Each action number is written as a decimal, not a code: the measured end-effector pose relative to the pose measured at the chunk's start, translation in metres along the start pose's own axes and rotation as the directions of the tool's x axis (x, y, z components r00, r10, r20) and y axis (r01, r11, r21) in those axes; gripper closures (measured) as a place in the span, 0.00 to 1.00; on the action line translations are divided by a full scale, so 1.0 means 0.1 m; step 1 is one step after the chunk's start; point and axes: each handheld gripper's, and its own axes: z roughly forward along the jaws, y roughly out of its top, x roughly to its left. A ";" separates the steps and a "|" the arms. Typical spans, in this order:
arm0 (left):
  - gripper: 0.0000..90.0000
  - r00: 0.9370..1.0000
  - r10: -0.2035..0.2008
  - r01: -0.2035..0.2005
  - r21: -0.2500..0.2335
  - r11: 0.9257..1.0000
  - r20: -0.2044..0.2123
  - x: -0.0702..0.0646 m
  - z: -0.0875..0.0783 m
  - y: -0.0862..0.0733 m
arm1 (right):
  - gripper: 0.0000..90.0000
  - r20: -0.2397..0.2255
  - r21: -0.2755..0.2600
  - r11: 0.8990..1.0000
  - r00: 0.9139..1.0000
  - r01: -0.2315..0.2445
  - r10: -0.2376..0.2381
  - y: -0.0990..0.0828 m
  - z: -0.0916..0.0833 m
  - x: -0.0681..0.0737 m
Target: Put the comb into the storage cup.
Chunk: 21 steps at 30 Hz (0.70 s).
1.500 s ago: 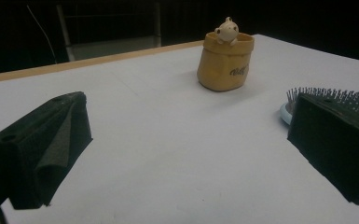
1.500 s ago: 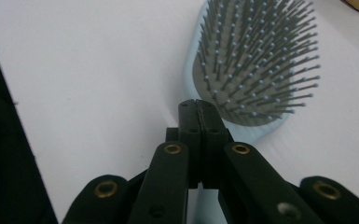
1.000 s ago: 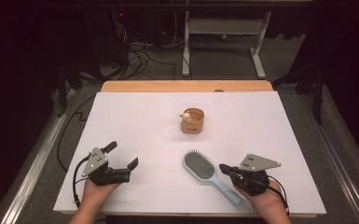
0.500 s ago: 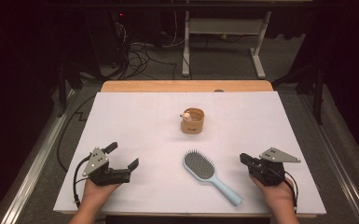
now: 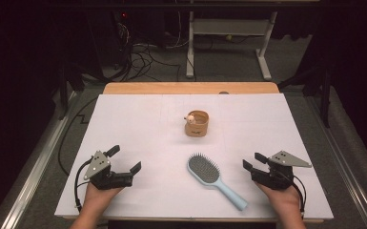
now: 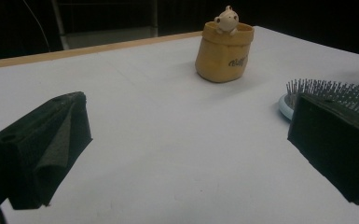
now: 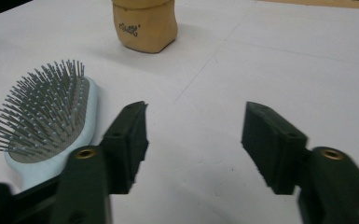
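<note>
A light-blue hairbrush (image 5: 210, 175) lies bristles up on the white table cover (image 5: 138, 119), its handle pointing to the near right. Behind it stands a tan pouch (image 5: 197, 125) with a small bear figure at its rim. My left gripper (image 5: 125, 158) rests near the front left, open and empty; in its own view the pouch (image 6: 223, 51) and the brush head (image 6: 317, 89) lie ahead of it. My right gripper (image 5: 253, 161) sits to the right of the brush handle, apart from it. Its jaws have just been opening and nothing is between them (image 7: 196, 128); the brush (image 7: 46, 121) lies to their left.
A wooden table edge (image 5: 190, 88) runs along the back. Beyond it, on the dark floor, are white desk legs (image 5: 189, 43) and loose cables (image 5: 143, 52). Metal rails flank both sides of the table.
My right gripper has moved right, away from the brush handle, and its jaws have spread apart. The brush, the pouch and the left gripper have stayed put.
</note>
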 end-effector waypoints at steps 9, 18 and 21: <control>0.00 1.000 -0.008 0.008 -0.003 1.000 0.004 0.00 0.00 -0.01 | 0.10 0.018 -0.072 0.997 0.999 -0.025 0.026 0.00 -0.03 0.02; 0.00 1.000 -0.007 0.007 -0.003 1.000 0.003 0.01 0.00 0.00 | 0.00 0.022 -0.105 0.994 0.999 -0.024 0.027 0.00 -0.09 0.01; 0.00 1.000 -0.008 0.008 -0.004 1.000 0.004 0.01 -0.01 0.00 | 0.00 0.039 -0.111 0.994 0.999 -0.006 0.011 0.01 -0.10 0.02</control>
